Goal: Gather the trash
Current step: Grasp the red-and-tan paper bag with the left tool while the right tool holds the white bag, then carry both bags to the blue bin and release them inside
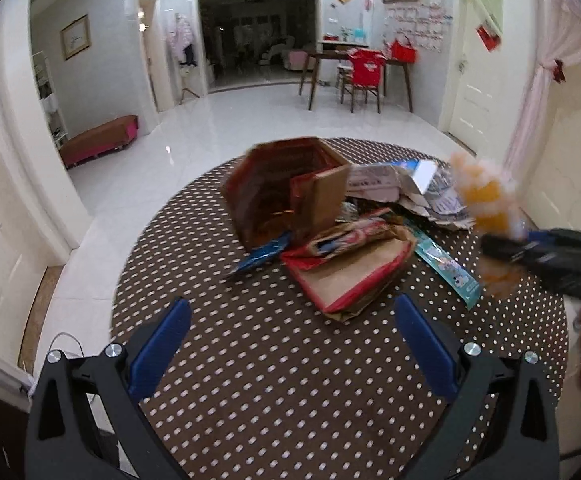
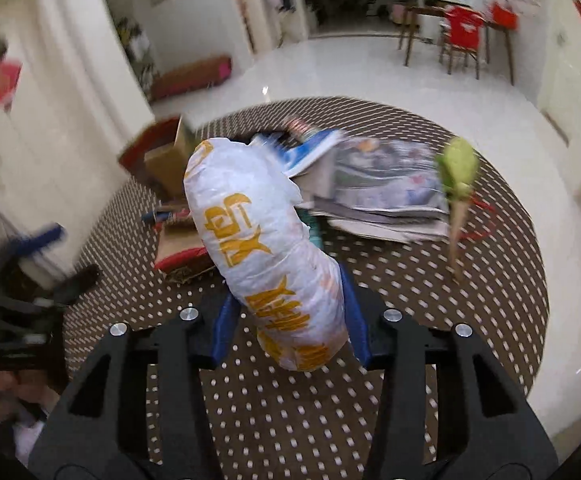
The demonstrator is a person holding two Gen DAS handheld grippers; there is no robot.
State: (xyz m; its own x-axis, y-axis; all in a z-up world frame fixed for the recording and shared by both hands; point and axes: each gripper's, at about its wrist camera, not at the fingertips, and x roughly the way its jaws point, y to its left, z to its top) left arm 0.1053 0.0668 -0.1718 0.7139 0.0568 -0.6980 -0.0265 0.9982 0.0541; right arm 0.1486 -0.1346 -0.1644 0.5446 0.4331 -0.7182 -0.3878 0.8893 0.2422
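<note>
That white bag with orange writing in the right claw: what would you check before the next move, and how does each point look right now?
1. Right claw closed on the white plastic bag: ok, both blue pads press its sides.
2. Bag clear of the polka-dot table: cannot tell.
3. Left claw free: ok, open and holding nothing.
4. Trash left to gather: not ok; the red carton, flattened red box and newspapers lie on the table.
5. Picture sharpness: not ok, blurred.
</note>
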